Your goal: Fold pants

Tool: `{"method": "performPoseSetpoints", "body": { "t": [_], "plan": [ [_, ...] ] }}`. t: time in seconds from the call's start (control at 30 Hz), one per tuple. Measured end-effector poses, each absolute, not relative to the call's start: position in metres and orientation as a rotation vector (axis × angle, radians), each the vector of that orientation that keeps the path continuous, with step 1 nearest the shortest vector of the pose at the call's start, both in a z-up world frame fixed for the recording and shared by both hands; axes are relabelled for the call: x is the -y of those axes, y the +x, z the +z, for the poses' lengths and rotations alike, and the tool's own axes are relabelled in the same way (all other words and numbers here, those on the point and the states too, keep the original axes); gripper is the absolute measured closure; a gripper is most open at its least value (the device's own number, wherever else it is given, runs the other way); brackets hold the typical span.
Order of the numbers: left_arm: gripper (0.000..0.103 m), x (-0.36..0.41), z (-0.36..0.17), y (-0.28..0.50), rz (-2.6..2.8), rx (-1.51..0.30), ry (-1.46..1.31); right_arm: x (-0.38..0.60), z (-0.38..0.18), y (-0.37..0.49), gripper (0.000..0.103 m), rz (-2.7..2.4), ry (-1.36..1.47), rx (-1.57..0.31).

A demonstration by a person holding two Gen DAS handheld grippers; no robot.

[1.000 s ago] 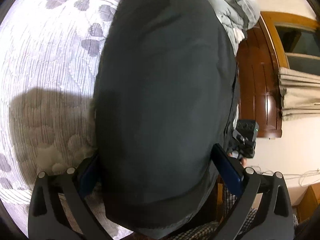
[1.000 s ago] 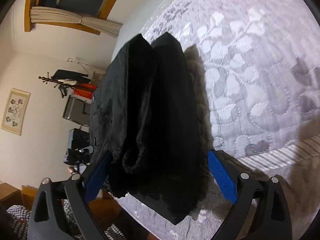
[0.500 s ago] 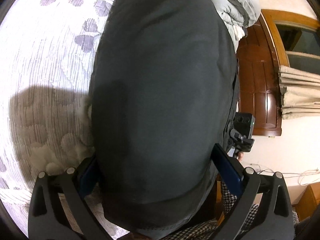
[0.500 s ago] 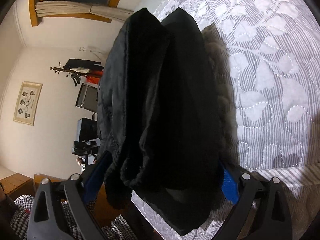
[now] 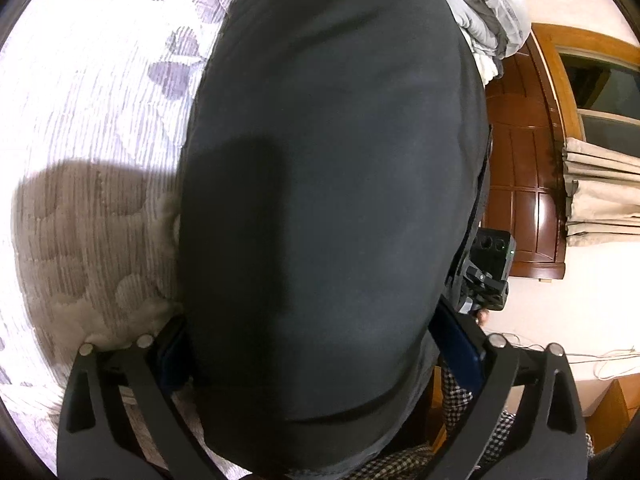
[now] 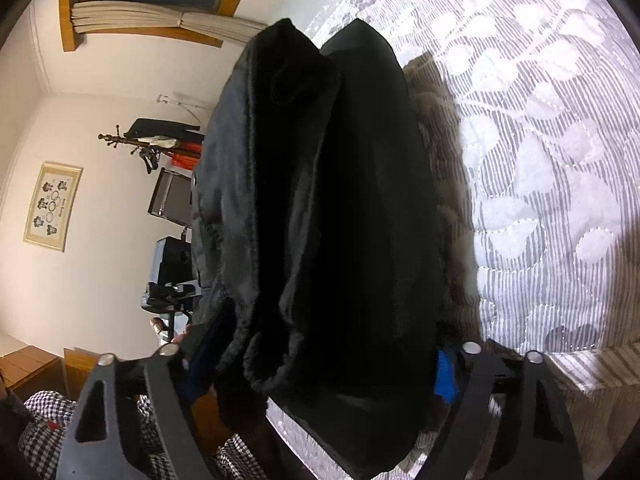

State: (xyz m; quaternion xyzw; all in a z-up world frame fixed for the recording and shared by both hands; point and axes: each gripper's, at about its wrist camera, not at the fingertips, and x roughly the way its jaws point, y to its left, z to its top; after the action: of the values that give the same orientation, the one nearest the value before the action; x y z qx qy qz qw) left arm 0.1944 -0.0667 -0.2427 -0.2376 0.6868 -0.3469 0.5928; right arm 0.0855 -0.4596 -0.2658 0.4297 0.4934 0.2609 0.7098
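Observation:
The black pants (image 5: 332, 184) fill the middle of the left wrist view, smooth side up, lying over the patterned bedspread (image 5: 80, 120). My left gripper (image 5: 316, 352) has its jaws wide apart with the pants bulk between them; its fingertips are hidden by the cloth. In the right wrist view the pants (image 6: 328, 208) show as folded layers with a fleecy lining on the left. My right gripper (image 6: 320, 364) also has the pants between its widely spread jaws, and its tips are covered. The right gripper also shows in the left wrist view (image 5: 486, 276), at the pants' right edge.
A grey quilt (image 5: 492, 12) is bunched at the bed's far end by a wooden headboard (image 5: 520, 168). The bed edge runs along the bottom right in the right wrist view (image 6: 580, 368). A coat stand (image 6: 152, 144), a speaker (image 6: 170, 196) and a wall picture (image 6: 52, 204) stand beyond the bed.
Both grippers have moved forward along the pants, so the cloth fills more of each view. The right gripper's blue pads are now mostly covered by the fabric.

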Motion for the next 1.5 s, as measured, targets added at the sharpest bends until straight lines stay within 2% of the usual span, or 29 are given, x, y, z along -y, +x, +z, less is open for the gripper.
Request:
{"method": "performPoseSetpoints", "body": {
  "t": [0.03, 0.07, 0.17, 0.2, 0.3, 0.67, 0.9, 1.5],
  "plan": [
    [0.013, 0.066, -0.243, 0.195, -0.803, -1.599, -0.549, 0.459, -0.265, 0.085, 0.032, 0.579, 0.950, -1.087],
    [0.020, 0.064, -0.243, 0.196, -0.798, -1.603, -0.548, 0.461, -0.264, 0.084, 0.040, 0.579, 0.944, -1.081],
    [0.037, 0.059, -0.241, 0.198, -0.799, -1.597, -0.566, 0.459, -0.256, 0.082, 0.053, 0.585, 0.920, -1.042],
    [0.044, 0.058, -0.239, 0.198, -0.809, -1.584, -0.569, 0.457, -0.253, 0.081, 0.054, 0.584, 0.905, -1.031],
    [0.055, 0.053, -0.232, 0.197, -0.842, -1.551, -0.602, 0.452, -0.247, 0.080, 0.058, 0.577, 0.887, -1.010],
    [0.062, 0.050, -0.220, 0.190, -0.855, -1.458, -0.565, 0.442, -0.239, 0.078, 0.062, 0.549, 0.831, -0.979],
    [0.068, 0.049, -0.211, 0.195, -0.865, -1.403, -0.552, 0.420, -0.204, 0.080, 0.064, 0.524, 0.681, -0.926],
    [0.069, 0.036, -0.167, 0.230, -0.839, -1.227, -0.584, 0.408, -0.150, 0.112, 0.064, 0.567, 0.468, -0.813]
  ]
}}
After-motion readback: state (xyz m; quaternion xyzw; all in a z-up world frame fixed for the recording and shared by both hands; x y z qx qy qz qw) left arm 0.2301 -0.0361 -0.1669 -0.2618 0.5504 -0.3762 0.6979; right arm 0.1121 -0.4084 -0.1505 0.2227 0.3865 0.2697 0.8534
